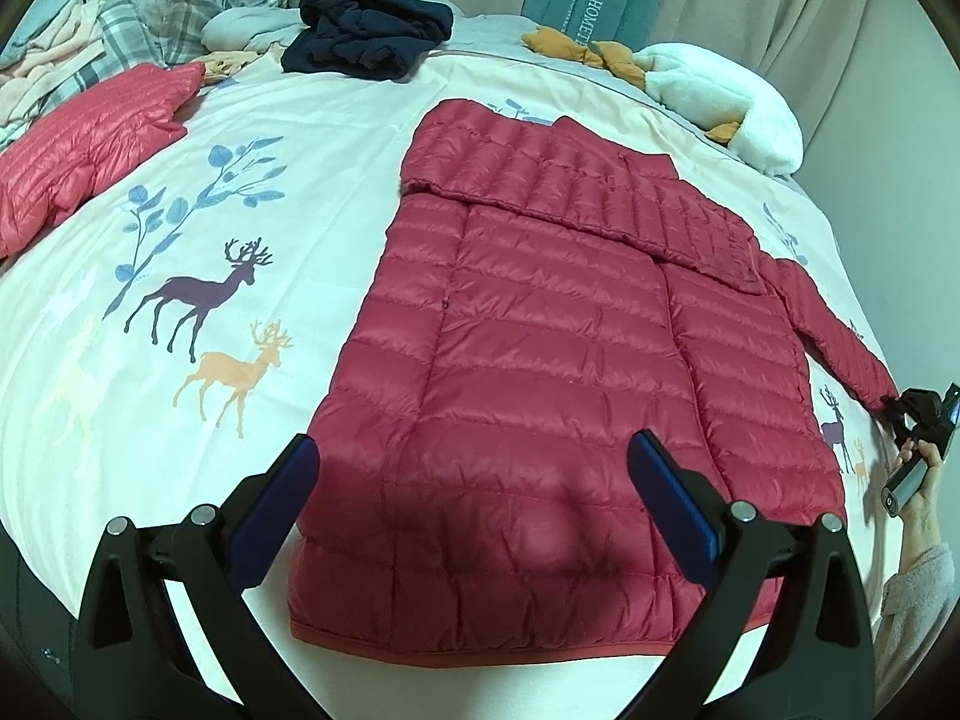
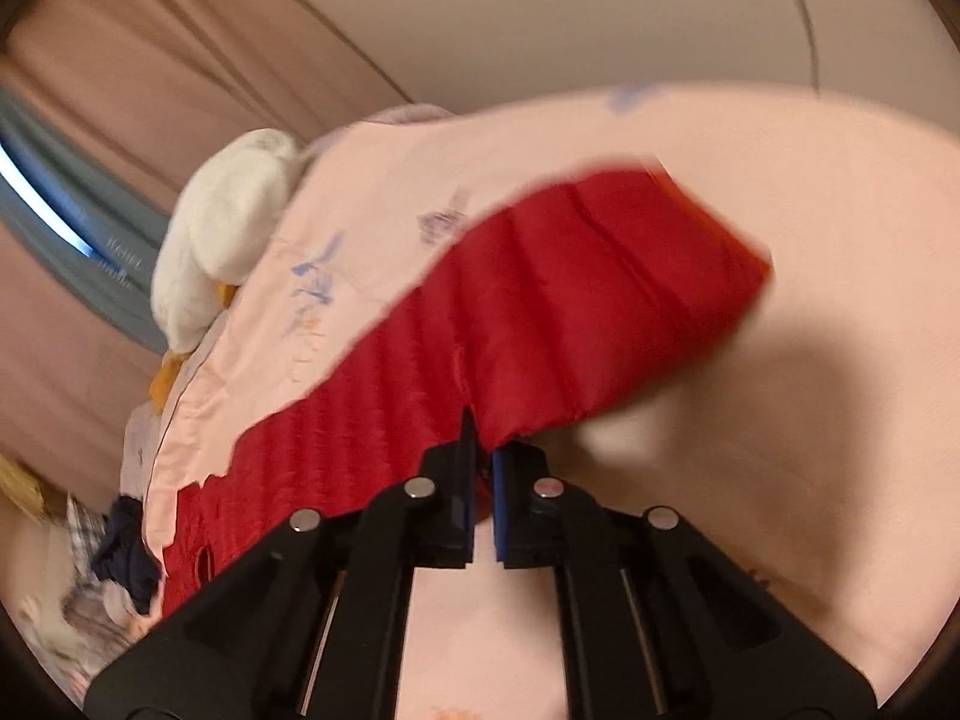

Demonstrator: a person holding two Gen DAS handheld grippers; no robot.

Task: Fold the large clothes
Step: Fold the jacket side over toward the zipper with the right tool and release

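- A dark red quilted down jacket [image 1: 540,348] lies flat in the middle of the bed, its puffy shell stitched in horizontal channels; one sleeve is folded across the upper body, and the hem is nearest the left wrist camera.
- The other sleeve [image 1: 840,330] stretches out to the side, narrow and ribbed with stitching, and ends at its cuff in the right gripper [image 1: 900,411].
- In the right wrist view the right gripper's [image 2: 480,468] blue-padded fingers [image 2: 462,480] are pinched narrow on the cuff fabric; that view is blurred.
- A hand [image 1: 918,480] in a grey fleecy sleeve holds that gripper at the bed's edge.
- The left gripper [image 1: 474,474] hangs above the jacket's hem, its fingers spread wide, holding nothing.
- The bed cover [image 1: 240,360] is smooth, pale cream cloth printed with deer and blue leafy branches.
- Farther off lie a folded coral quilted jacket [image 1: 90,150], a crumpled navy garment [image 1: 366,30], plaid pillows [image 1: 198,6] and a fluffy white plush toy [image 1: 720,96] with orange parts.
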